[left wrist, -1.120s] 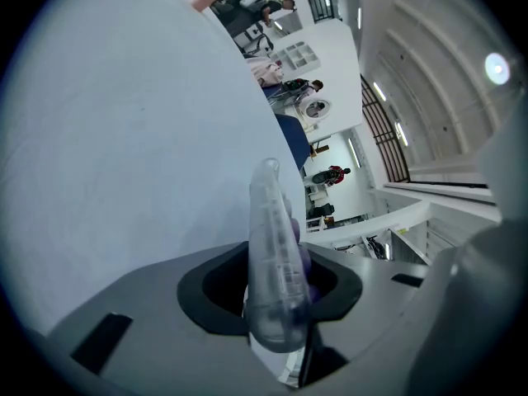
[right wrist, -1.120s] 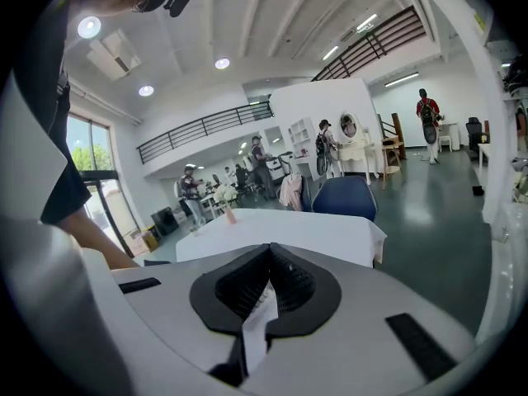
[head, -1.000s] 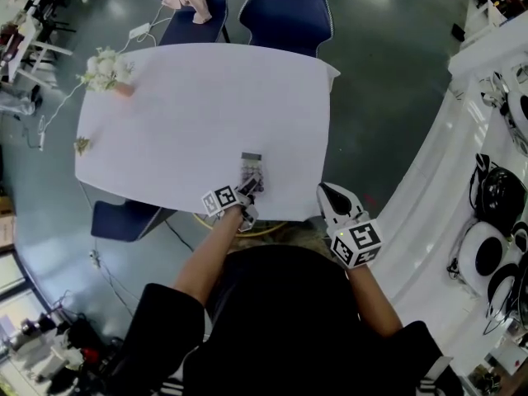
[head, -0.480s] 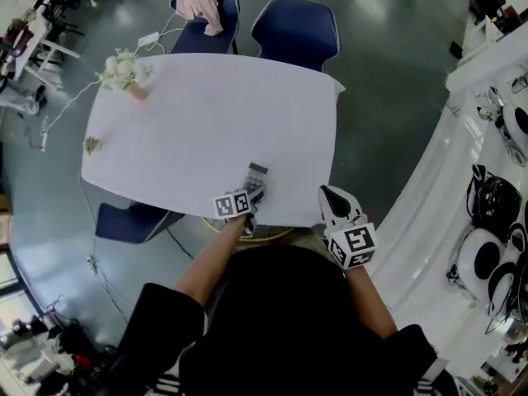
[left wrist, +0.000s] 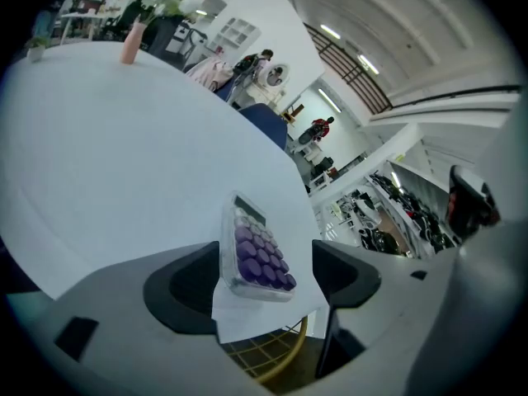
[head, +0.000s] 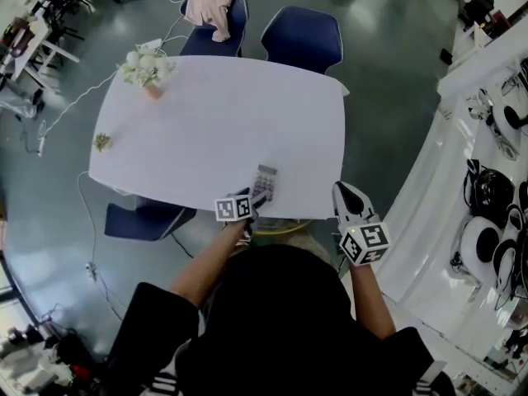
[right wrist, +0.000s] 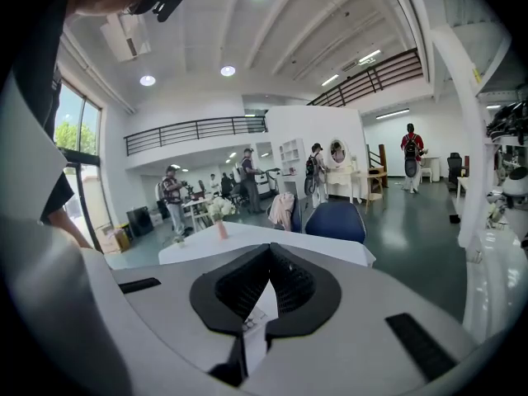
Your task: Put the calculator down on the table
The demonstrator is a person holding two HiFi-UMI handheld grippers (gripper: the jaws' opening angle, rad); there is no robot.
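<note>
Calculator (left wrist: 256,254): purple keys, clear casing. Table (head: 206,130): plain white. Chairs (head: 301,40), upper centre: dark blue. Vase (left wrist: 130,44), upper left: pink.

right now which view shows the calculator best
The left gripper view: the calculator sits close and centred, purple keys and display plain, lying at the table edge. The head view shows it small from above at the near edge. The right gripper view shows at most a sliver.
</note>
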